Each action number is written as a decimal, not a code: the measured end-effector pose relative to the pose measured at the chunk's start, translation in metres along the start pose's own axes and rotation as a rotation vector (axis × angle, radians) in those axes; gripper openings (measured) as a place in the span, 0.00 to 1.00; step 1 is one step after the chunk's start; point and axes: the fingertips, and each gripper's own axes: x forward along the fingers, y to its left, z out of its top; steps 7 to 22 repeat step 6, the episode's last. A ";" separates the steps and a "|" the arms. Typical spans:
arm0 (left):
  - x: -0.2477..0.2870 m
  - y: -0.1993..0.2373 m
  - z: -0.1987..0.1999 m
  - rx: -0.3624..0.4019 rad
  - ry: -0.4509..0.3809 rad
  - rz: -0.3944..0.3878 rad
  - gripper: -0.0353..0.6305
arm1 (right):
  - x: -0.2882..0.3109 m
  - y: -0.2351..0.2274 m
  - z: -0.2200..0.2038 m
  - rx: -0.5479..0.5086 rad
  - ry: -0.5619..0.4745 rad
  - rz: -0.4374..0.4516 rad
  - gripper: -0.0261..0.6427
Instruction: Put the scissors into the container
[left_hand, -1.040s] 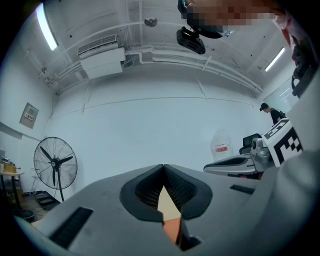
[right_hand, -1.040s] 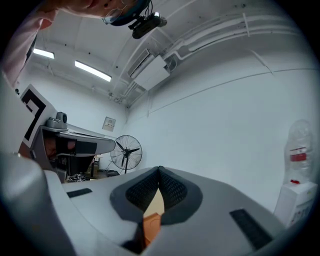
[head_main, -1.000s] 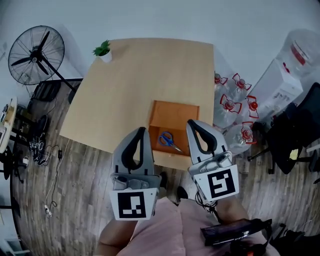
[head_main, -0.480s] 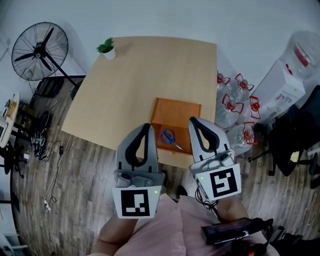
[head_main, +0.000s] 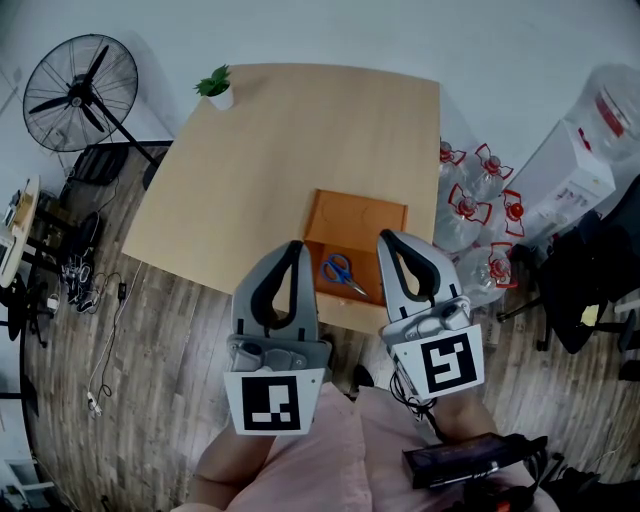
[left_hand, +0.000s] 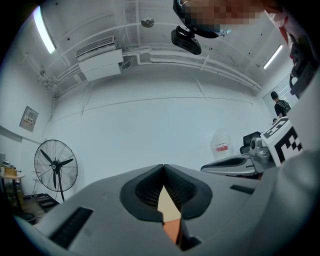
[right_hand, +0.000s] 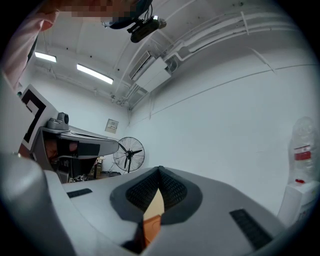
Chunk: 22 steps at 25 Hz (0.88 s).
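Note:
Blue-handled scissors (head_main: 340, 271) lie inside the orange container (head_main: 368, 214), near its front edge, on the wooden table (head_main: 260, 170). My left gripper (head_main: 292, 246) is held up in front of me, to the left of the container, its jaws shut with nothing between them. My right gripper (head_main: 387, 238) is raised to the right of the scissors, also shut and empty. In the left gripper view the tips (left_hand: 163, 166) meet, with a sliver of table and orange showing below. In the right gripper view the tips (right_hand: 159, 169) meet the same way.
A small potted plant (head_main: 215, 86) stands at the table's far left corner. A floor fan (head_main: 80, 80) is to the left. Several water bottles (head_main: 478, 200) and a water dispenser (head_main: 585, 150) stand to the right, beside a dark chair (head_main: 590, 270).
The view has shifted slightly, so table and container sit a little further up and right. Both grippers stay raised and shut; the scissors have not moved in the container.

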 end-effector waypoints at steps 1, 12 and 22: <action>0.000 0.000 0.000 0.001 0.000 0.000 0.07 | 0.001 0.000 0.000 0.000 0.001 0.002 0.04; 0.000 0.004 0.000 0.010 -0.003 -0.002 0.07 | 0.006 0.002 0.000 -0.003 -0.002 0.007 0.04; 0.000 0.004 0.000 0.010 -0.003 -0.002 0.07 | 0.006 0.002 0.000 -0.003 -0.002 0.007 0.04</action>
